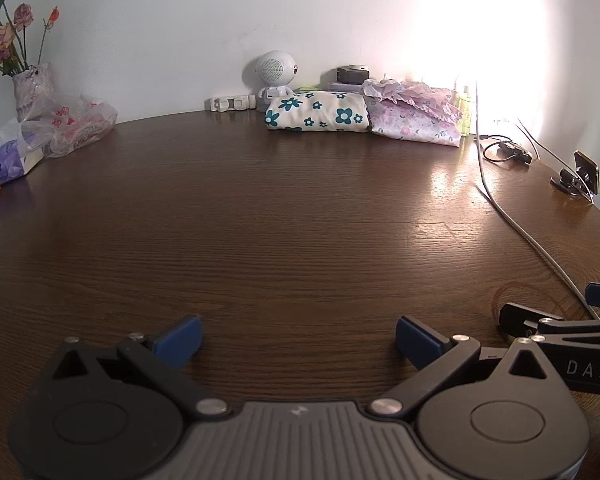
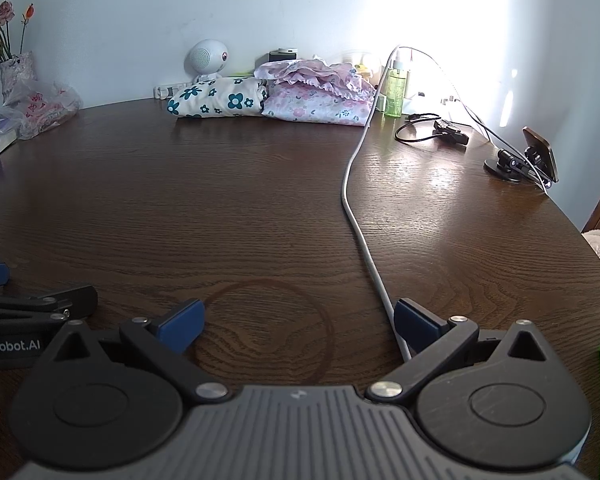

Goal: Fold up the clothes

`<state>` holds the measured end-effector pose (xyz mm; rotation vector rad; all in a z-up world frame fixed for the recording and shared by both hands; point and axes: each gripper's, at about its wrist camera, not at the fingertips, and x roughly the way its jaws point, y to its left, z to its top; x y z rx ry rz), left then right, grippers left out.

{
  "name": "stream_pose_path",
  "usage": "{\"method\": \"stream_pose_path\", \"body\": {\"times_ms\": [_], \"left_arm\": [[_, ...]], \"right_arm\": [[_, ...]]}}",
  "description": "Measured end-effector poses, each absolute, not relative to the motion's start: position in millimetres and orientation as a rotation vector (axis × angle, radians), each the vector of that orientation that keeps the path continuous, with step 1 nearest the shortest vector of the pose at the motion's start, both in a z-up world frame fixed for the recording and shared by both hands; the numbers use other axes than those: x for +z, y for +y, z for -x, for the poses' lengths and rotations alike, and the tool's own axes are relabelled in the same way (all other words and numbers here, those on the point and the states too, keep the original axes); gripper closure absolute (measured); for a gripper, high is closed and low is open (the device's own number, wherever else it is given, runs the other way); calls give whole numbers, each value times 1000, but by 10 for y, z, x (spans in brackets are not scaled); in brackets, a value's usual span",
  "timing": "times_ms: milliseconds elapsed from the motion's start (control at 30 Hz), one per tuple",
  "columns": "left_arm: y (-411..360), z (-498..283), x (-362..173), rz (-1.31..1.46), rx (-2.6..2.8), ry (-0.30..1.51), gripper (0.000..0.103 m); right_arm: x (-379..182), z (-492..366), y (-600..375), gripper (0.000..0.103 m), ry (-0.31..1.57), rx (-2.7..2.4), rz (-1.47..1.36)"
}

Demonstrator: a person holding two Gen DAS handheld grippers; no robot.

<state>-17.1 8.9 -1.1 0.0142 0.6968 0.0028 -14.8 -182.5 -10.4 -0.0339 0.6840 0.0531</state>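
Observation:
Two folded garments lie side by side at the table's far edge: a cream one with teal flowers (image 1: 318, 116) (image 2: 220, 102) and a pink floral one with a frilled edge (image 1: 414, 114) (image 2: 320, 96). My left gripper (image 1: 298, 340) is open and empty, low over the bare dark wooden table (image 1: 280, 220) near its front. My right gripper (image 2: 298, 326) is open and empty beside it, over a ring mark in the wood. Each gripper shows at the edge of the other's view: the right one (image 1: 560, 320), the left one (image 2: 32, 304).
A white cable (image 2: 360, 216) (image 1: 512, 216) runs across the table's right side, under my right gripper's right finger. Behind the clothes stand a white robot speaker (image 1: 274, 76), green bottles (image 2: 396, 88) and a phone stand (image 2: 528, 156). A vase, plastic bag (image 1: 68, 124) and tissue pack sit far left.

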Motion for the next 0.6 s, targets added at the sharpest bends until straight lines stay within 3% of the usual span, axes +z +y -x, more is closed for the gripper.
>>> {"method": "stream_pose_path", "body": {"times_ms": [600], "left_arm": [[93, 166, -10, -12, 3, 697, 0]], "right_arm": [[-115, 152, -1815, 0, 683, 52, 34]]}}
